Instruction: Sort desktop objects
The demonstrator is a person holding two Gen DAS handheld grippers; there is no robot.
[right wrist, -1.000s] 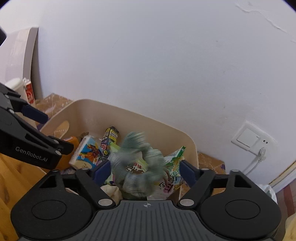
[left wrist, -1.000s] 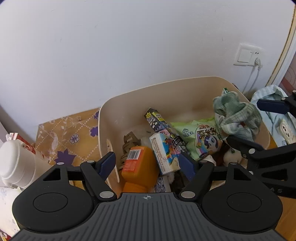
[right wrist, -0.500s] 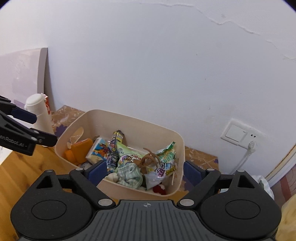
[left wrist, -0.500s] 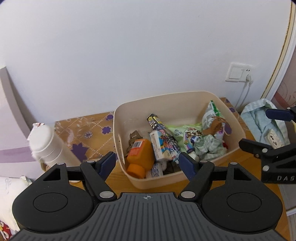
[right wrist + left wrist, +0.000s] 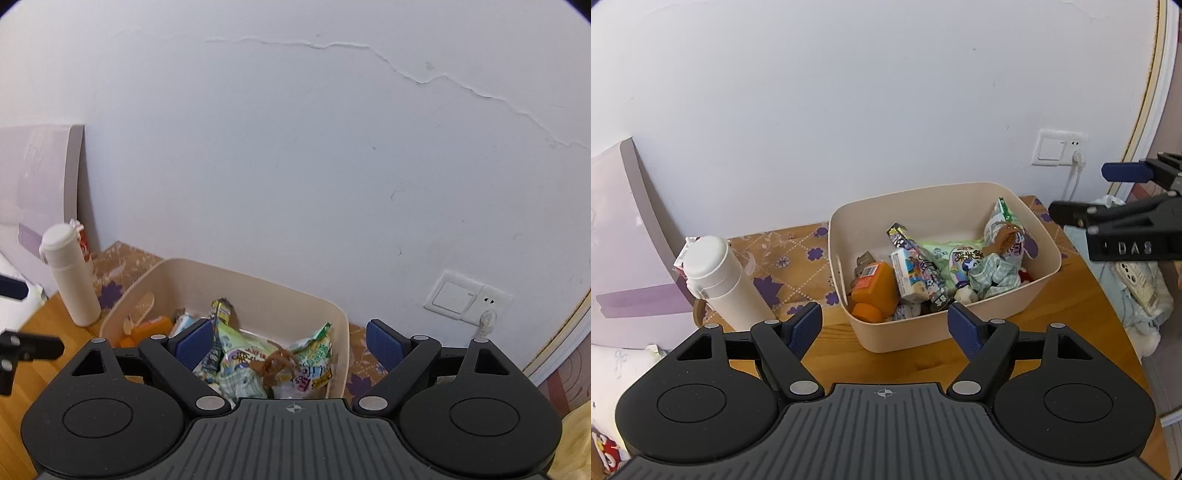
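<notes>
Beige plastic identifies the landmark: the storage bin (image 5: 945,273) stands on the wooden desk (image 5: 1067,317) against the white wall. One second ago both grippers were low over the bin, and the green checked cloth (image 5: 991,275) was a blur between the right gripper's fingers. Both now sit higher and farther back from the bin, and the cloth lies inside it, at the near right corner, beside the green snack bag (image 5: 955,260) and below a brown hair clip (image 5: 1006,236). Judged from this, the cloth placement is complete, and the desk in front of the bin shows no loose item.

The left gripper (image 5: 884,325) hangs above the near rim of the bin with its fingers spread wide. It holds nothing and touches nothing. The right gripper (image 5: 290,341) is equally wide apart and empty, above the bin's right half.

Also inside the bin: an orange bottle (image 5: 873,295) at the near left and a small juice carton (image 5: 910,273) at the centre. A white thermos (image 5: 718,280) stands upright on the patterned mat left of the bin, apart from its wall.
</notes>
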